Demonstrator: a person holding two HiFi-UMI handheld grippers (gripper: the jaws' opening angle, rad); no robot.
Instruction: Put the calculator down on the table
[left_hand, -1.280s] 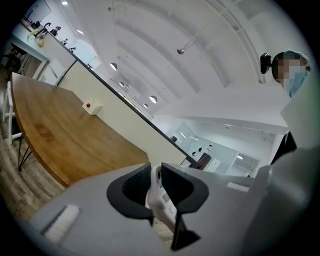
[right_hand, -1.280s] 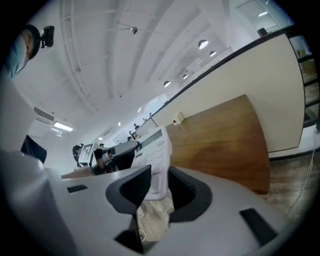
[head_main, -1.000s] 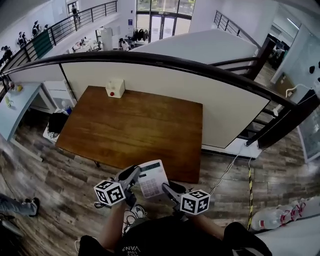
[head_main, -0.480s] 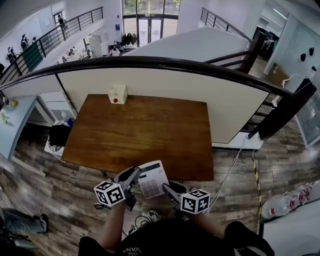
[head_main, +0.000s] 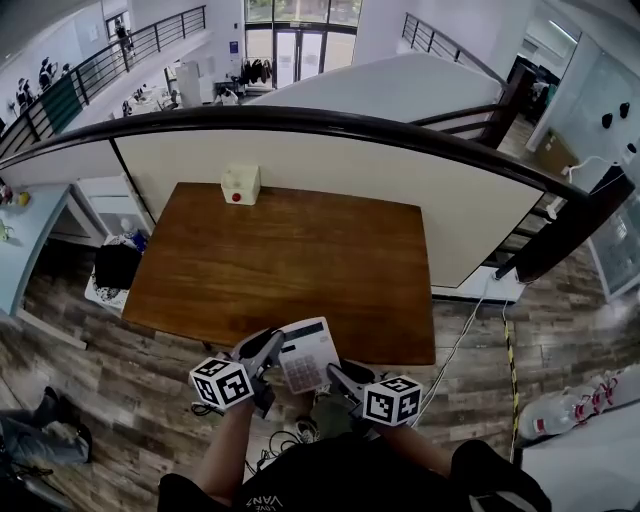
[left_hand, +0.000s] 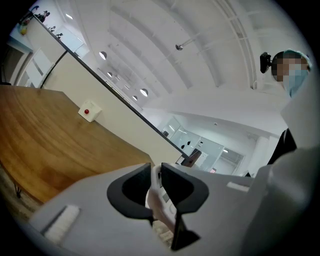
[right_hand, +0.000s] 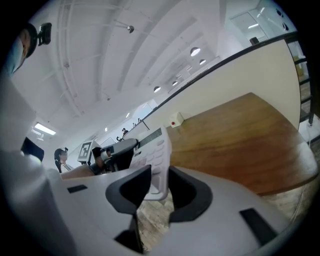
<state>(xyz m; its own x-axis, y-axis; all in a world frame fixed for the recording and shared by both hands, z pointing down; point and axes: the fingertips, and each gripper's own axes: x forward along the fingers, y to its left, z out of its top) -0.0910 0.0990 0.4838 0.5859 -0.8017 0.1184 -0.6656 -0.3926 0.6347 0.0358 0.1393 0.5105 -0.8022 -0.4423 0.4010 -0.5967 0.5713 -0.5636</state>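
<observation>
A white calculator (head_main: 306, 355) hangs in the air over the near edge of the brown wooden table (head_main: 290, 250), held between my two grippers. My left gripper (head_main: 270, 352) is shut on its left edge. In the left gripper view the calculator (left_hand: 161, 202) shows as a thin pale slab pinched between the dark jaws of that gripper (left_hand: 156, 186). My right gripper (head_main: 335, 376) is shut on its lower right corner. The right gripper view shows the keypad of the calculator (right_hand: 154, 156) tilted up above the gripper (right_hand: 160, 189), with the left gripper beyond it.
A small white box with a red button (head_main: 240, 183) stands at the table's far left edge. A curved dark railing (head_main: 400, 135) with a cream panel runs behind the table. Cables (head_main: 285, 435) lie on the plank floor by the person's feet.
Both grippers have carried the calculator forward toward the table, and the table's near edge now lies closer under it. The grips look unchanged.
</observation>
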